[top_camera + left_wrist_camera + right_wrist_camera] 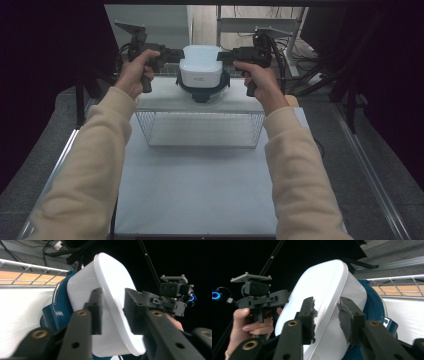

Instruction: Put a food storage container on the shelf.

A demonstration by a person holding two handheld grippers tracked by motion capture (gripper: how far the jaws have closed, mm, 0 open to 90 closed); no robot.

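A white container [200, 67] sits upside down on a dark blue bowl-shaped base [202, 91] at the far middle of the table [200, 185], just beyond a wire basket [201, 128] that stands on the white surface. The left gripper [172, 55] reaches in from the left and the right gripper [226, 55] from the right, each level with the container's upturned end. In the left gripper view, the jaws straddle the container's protruding rim [117, 307], one on each side of it; a gap shows between the far jaw and the rim, so the pads do not press. In the right gripper view, the jaws likewise stand to either side of the rim [332, 302], spread, with worn pads [343, 315] close to the white wall but not clamping it. The person's hands [134, 72] grip both handles, cream sleeves [90, 165] running back to the near edge.
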